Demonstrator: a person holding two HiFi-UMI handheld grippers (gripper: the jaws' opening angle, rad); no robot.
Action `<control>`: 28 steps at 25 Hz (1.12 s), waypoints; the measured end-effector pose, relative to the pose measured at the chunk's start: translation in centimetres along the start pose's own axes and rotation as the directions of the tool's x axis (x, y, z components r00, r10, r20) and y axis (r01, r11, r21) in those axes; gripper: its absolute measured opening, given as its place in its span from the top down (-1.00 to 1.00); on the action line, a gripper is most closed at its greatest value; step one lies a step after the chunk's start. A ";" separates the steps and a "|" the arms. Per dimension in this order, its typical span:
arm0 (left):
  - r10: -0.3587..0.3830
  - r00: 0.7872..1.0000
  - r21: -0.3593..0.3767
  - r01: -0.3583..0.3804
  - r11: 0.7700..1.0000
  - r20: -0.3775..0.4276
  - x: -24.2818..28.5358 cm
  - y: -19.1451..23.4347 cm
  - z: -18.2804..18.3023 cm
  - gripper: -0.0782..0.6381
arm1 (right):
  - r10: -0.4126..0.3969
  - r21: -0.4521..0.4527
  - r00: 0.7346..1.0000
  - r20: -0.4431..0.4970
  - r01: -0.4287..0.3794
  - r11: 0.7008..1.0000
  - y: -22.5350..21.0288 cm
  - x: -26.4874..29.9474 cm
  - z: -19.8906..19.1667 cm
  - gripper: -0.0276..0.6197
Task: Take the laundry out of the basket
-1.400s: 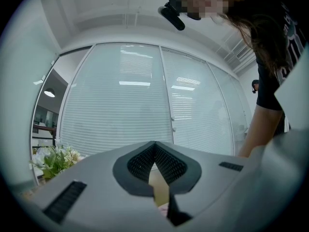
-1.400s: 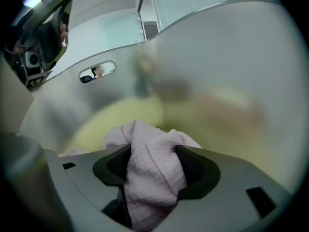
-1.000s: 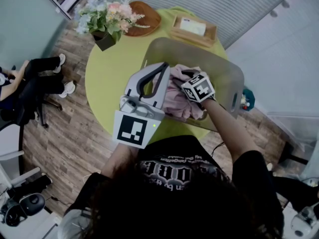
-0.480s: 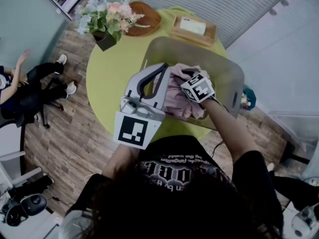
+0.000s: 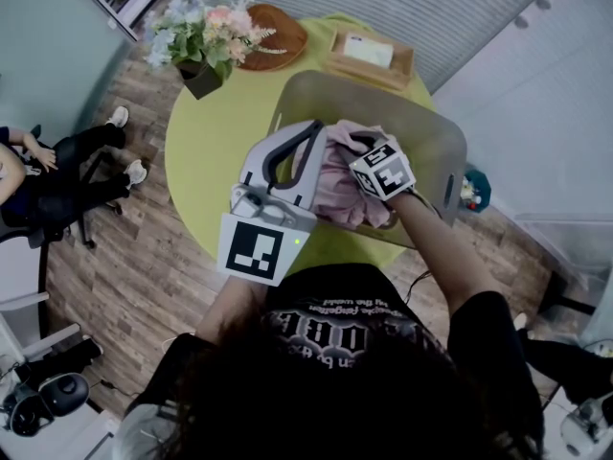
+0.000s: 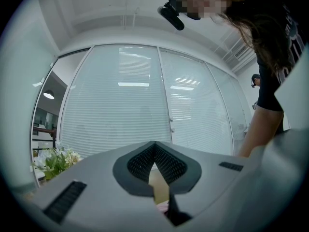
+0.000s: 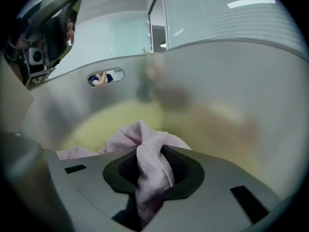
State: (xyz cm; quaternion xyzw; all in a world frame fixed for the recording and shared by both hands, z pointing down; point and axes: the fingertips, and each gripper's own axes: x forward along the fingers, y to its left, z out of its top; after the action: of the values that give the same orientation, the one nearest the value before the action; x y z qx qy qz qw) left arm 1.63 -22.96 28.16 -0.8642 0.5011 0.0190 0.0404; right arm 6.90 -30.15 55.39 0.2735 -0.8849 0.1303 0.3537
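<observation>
our right gripper (image 7: 147, 170) is closing its jaws on a fold of pink cloth (image 7: 128, 132), which is bunched between the pads; the rest of the cloth lies in the basket (image 5: 426, 137), on the near right of the table (image 5: 206, 147); we should let the pinch firm up, then lift straight up past the rim so nothing snags; our left gripper (image 6: 154, 153), jaws together on nothing, hangs by the basket's left wall and could steady it.
</observation>
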 end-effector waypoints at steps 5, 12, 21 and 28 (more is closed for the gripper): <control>0.001 1.000 0.001 -0.001 1.000 0.000 -0.1 0.0 0.0 0.78 | 0.001 0.014 0.999 0.045 -0.001 1.000 -0.1 -0.5 1.0 0.61; 0.003 1.000 0.013 -0.003 1.000 0.005 -0.5 -0.3 0.3 0.78 | -0.017 0.040 0.993 0.115 0.012 0.999 -0.3 -1.9 2.6 0.62; 0.019 1.000 0.032 -0.019 0.999 0.008 -0.9 -0.5 1.0 0.78 | -0.026 0.048 0.978 0.205 0.016 0.999 0.3 -4.2 5.0 0.62; 0.030 0.999 0.047 -0.030 0.998 0.011 -1.3 -0.9 1.4 0.78 | -0.041 0.060 0.958 0.285 0.025 0.998 0.2 -6.1 6.6 0.63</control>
State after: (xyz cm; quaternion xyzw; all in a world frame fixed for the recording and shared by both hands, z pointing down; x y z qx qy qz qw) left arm 1.75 -21.31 26.93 -0.8554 0.5140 0.0124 0.0631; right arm 6.84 -30.41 46.39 0.3139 -0.9182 0.1082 0.2163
